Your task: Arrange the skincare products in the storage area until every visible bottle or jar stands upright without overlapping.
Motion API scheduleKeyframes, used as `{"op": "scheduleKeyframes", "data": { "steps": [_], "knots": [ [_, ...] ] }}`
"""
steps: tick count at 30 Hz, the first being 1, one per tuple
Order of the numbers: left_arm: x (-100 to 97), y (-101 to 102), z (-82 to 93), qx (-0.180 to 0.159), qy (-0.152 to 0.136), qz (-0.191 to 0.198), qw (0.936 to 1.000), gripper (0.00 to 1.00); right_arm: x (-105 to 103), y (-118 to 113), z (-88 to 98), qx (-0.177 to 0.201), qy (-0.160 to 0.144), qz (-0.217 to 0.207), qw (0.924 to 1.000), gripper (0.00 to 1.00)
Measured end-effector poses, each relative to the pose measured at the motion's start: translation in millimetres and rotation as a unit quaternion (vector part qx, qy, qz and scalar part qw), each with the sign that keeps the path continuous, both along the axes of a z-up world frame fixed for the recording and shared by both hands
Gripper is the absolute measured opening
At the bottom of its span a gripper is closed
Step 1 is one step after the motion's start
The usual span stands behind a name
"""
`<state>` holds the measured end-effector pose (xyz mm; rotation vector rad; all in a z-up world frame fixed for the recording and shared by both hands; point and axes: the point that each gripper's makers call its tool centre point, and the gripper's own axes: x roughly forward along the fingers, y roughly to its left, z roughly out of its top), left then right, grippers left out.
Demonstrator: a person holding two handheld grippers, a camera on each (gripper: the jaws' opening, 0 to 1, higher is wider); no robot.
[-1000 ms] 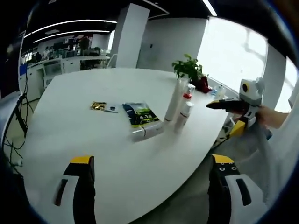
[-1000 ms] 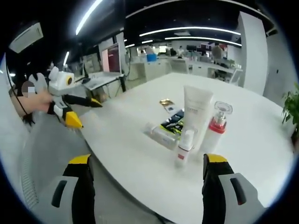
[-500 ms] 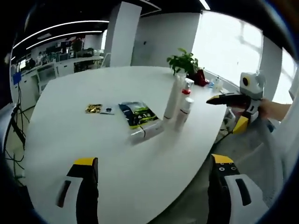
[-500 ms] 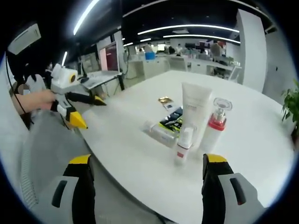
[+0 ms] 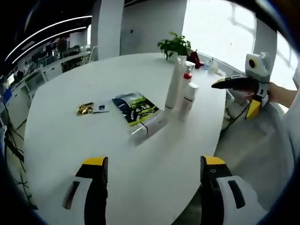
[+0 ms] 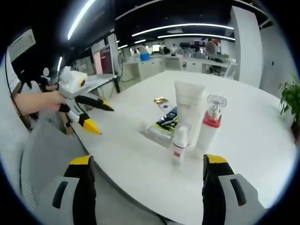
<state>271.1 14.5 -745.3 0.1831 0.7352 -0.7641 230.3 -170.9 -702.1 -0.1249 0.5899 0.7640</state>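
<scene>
Open-plan office, strip lights overhead | round white table (image 5: 70, 140) (potted plant (image 5: 174, 46) at far edge) | skincare bottles (image 6: 187, 122) mid-table, one tube (image 5: 149, 126) lying flat | my left gripper (image 5: 150, 187) and right gripper (image 6: 147, 187) both spread, empty.

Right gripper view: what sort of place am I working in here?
Most likely an open-plan office: rows of white desks with monitors in the background, long ceiling strip lights, and a large round white meeting table with a potted green plant by bright windows.
</scene>
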Motion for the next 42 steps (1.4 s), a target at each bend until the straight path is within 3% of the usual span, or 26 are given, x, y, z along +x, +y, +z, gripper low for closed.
{"op": "scheduleKeyframes", "data": {
  "steps": [9, 18, 20, 32, 42],
  "knots": [
    [23.8, -4.3, -11.6, 0.041, -0.002, -0.035, 0.9985, 0.70, 4.3, -5.5, -3.1, 0.000, 0.006, -0.015, 0.9999, 0.94],
    [38.5, -14.7, -23.7, 0.083, 0.000, -0.089, 0.9926, 0.64, 5.3, -7.6, -3.1, 0.004, 0.010, -0.026, 0.9996, 0.94],
    [46.5, -15.7, -28.1, 0.092, -0.014, -0.106, 0.9900, 0.62, 5.9, -8.3, -3.9, 0.004, 0.010, -0.027, 0.9996, 0.94],
    [73.7, -31.9, -41.9, 0.111, -0.018, -0.158, 0.9809, 0.53, 4.6, -7.8, -7.4, -0.009, 0.015, -0.026, 0.9995, 0.95],
    [76.8, -43.4, -56.3, 0.129, -0.006, -0.197, 0.9719, 0.45, 5.1, -8.6, -8.5, -0.013, 0.017, -0.029, 0.9994, 0.95]
  ]
}}
